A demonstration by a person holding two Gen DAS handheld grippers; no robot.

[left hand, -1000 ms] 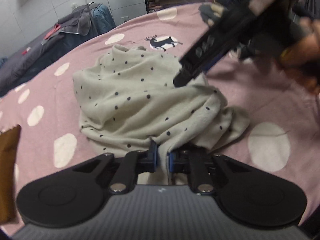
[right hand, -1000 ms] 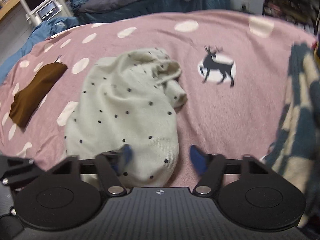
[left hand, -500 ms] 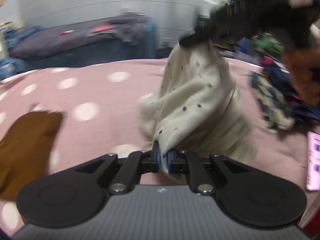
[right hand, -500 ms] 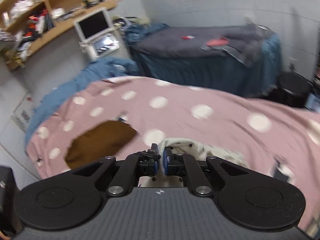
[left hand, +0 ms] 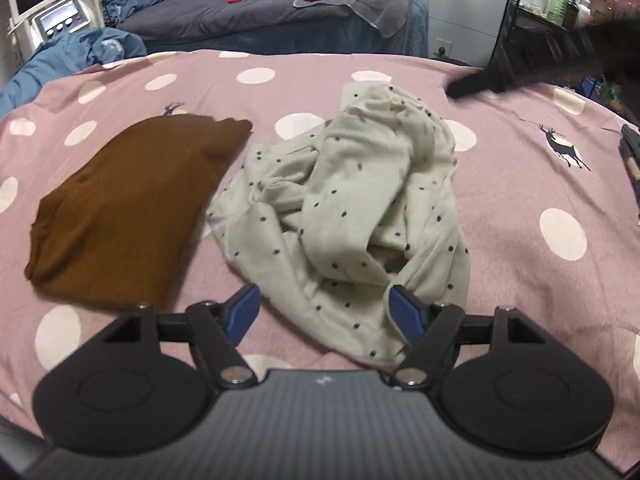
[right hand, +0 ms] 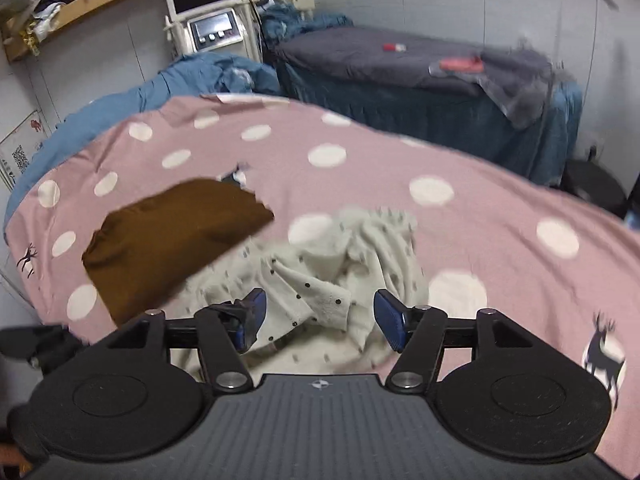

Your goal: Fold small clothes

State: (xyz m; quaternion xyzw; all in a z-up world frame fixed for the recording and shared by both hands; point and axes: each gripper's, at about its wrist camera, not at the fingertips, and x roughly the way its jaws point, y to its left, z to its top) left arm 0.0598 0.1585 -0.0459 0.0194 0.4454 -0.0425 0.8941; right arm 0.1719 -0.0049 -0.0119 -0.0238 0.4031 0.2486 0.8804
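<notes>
A cream garment with dark dots (left hand: 360, 216) lies crumpled on the pink polka-dot bedspread (left hand: 520, 184). My left gripper (left hand: 326, 314) hovers over its near edge, jaws opening, the cloth below them and not pinched. In the right wrist view the same cream garment (right hand: 340, 264) is blurred under my right gripper (right hand: 318, 318), whose jaws are also opening wide with no cloth pressed between the pads. A folded brown garment (left hand: 132, 204) rests flat to the left, also seen as the brown garment (right hand: 172, 236). The right gripper's dark body (left hand: 540, 68) crosses the upper right of the left wrist view.
A dark massage bed (right hand: 420, 80) stands behind the spread, with blue bedding (right hand: 192, 80) and a screen device (right hand: 208, 12) at the back left. A rack with bottles (left hand: 552, 0) is at the far right. A dark checked garment (left hand: 630, 156) lies at the right edge.
Both grippers held the cream garment lifted half a second ago. Now both have let go and opened, and the garment has dropped in a heap beside the brown one.
</notes>
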